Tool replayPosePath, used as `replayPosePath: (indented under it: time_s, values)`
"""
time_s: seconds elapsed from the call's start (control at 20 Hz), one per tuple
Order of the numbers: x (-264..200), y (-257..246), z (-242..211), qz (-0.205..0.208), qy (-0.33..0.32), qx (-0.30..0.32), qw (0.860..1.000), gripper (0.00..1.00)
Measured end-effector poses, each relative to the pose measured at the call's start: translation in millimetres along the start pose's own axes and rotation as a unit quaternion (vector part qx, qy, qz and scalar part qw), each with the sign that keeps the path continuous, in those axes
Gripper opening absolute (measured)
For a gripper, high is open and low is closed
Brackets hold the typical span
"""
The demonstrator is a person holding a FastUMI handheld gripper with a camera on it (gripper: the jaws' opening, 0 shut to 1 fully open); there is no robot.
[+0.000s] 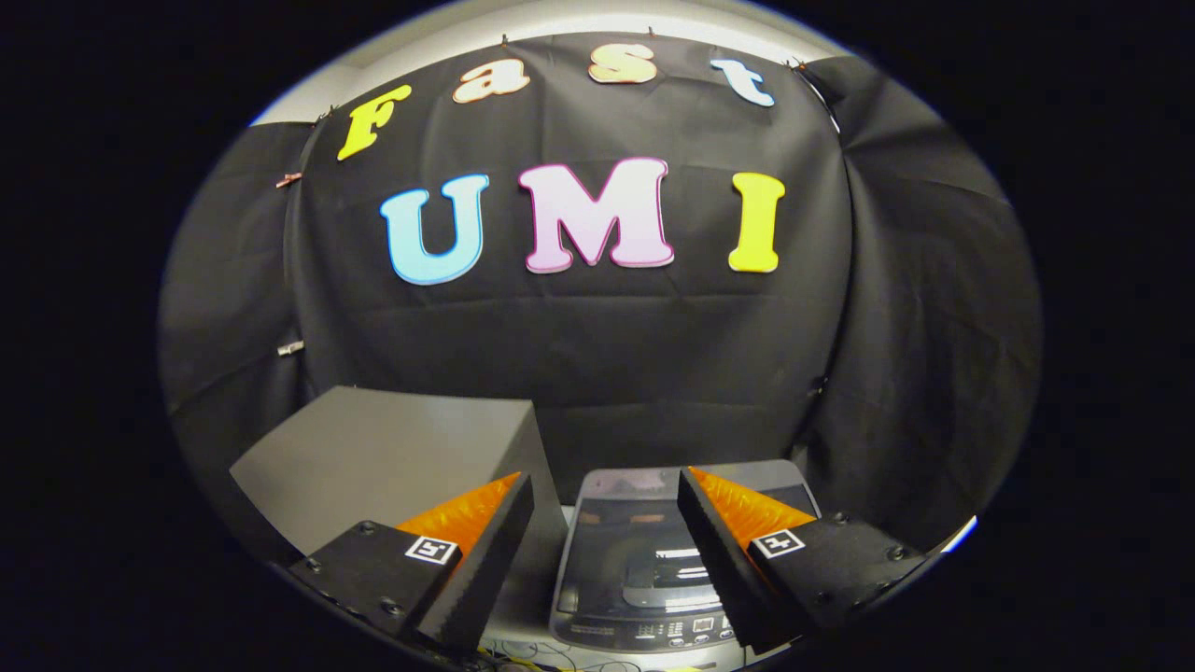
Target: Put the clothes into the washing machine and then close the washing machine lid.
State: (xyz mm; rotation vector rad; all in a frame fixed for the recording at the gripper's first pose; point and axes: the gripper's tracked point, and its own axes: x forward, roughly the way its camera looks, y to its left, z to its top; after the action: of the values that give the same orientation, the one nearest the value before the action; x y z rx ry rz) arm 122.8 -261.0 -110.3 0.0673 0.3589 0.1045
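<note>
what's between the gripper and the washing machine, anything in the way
Nothing visible stands in the way. The gripper is open with nothing between its fingers, and the washing machine sits just ahead and below, seen through the gap, its lid down. The grey box stands off to the left beside the machine, not across the path.

Open air ahead; grey box [392, 457] close beside the closed-lidded washing machine [644, 560].

Glossy plastic washer lid [644, 551]; matt box [392, 457].
</note>
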Motion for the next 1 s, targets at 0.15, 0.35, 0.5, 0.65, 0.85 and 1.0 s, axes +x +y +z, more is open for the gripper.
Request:
replayPosePath:
  time_s: [0.15,0.35,0.5,0.65,0.85,1.0]
  values:
    - [-9,30,25,0.002,-0.028,0.007,1.0,0.98]
    - [-25,81,55,0.01,-0.068,-0.011,0.998,0.98]
    - [-35,134,69,0.038,-0.099,-0.033,0.994,0.98]
    - [-49,194,73,0.071,-0.111,-0.037,0.991,0.98]
    - [-60,242,61,0.096,-0.101,-0.026,0.99,0.98]
    - [-64,254,51,0.098,-0.09,-0.024,0.991,0.98]
